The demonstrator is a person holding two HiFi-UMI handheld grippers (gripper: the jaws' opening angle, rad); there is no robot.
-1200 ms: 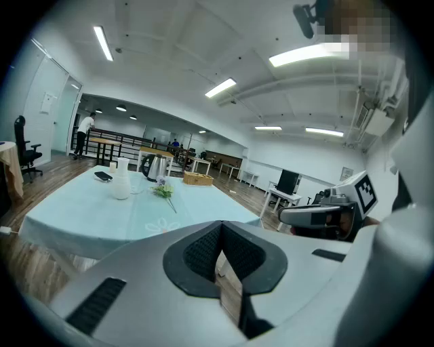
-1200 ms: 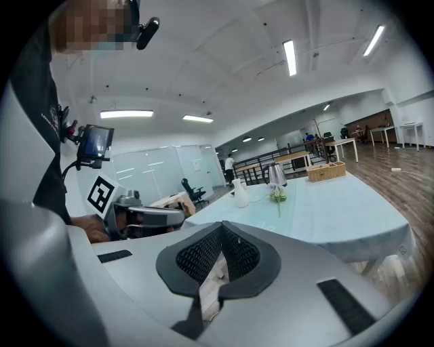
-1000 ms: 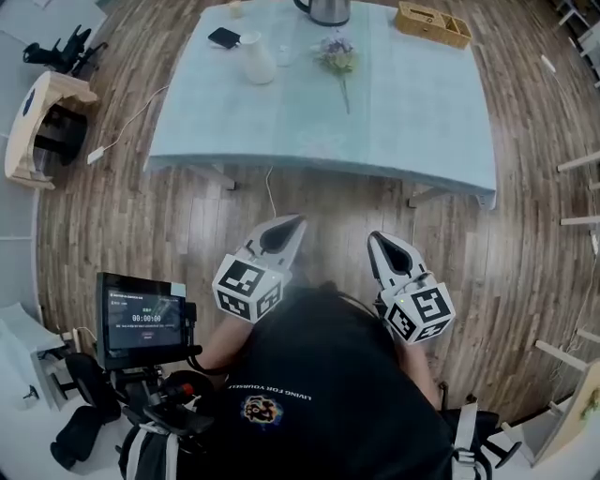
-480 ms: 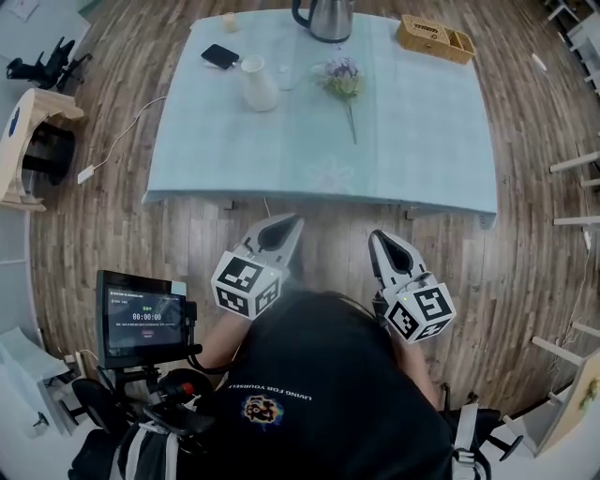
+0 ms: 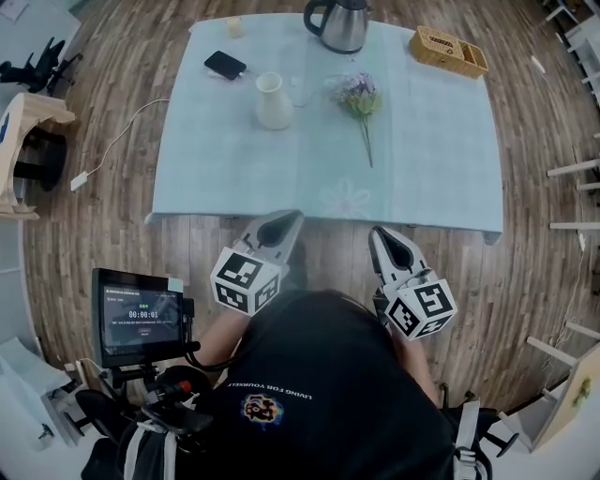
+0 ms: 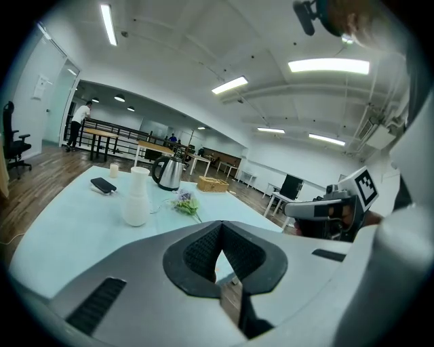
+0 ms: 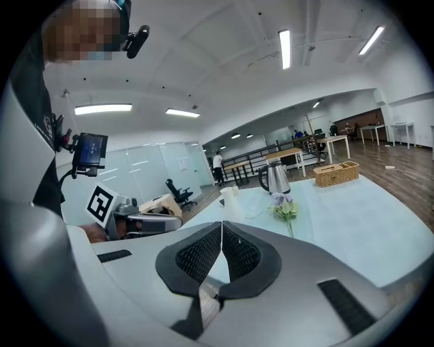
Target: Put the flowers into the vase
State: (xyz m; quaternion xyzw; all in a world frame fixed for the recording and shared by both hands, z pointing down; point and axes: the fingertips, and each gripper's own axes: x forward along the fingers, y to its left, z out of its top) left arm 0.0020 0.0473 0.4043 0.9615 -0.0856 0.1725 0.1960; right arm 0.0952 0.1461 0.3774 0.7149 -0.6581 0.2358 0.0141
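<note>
A white vase (image 5: 274,101) stands upright on the table with the pale blue cloth (image 5: 234,178). A small bunch of purple flowers (image 5: 361,97) lies flat to the vase's right, its stem pointing toward me. Both grippers hang over the floor just short of the table's near edge. My left gripper (image 5: 281,225) is shut and empty; its view shows the vase (image 6: 135,198) and flowers (image 6: 184,203) ahead. My right gripper (image 5: 392,246) is also shut with nothing in it, and the flowers (image 7: 285,207) lie ahead of it.
At the far side of the table stand a steel kettle (image 5: 342,23), a black phone (image 5: 226,65), a wicker basket (image 5: 449,51) and a small cup (image 5: 234,26). A screen on a stand (image 5: 141,317) is at my left. A cable (image 5: 112,145) runs over the wooden floor.
The table has drawn nearer in the head view. Both grippers have come up to its near edge together, still shut and side by side.
</note>
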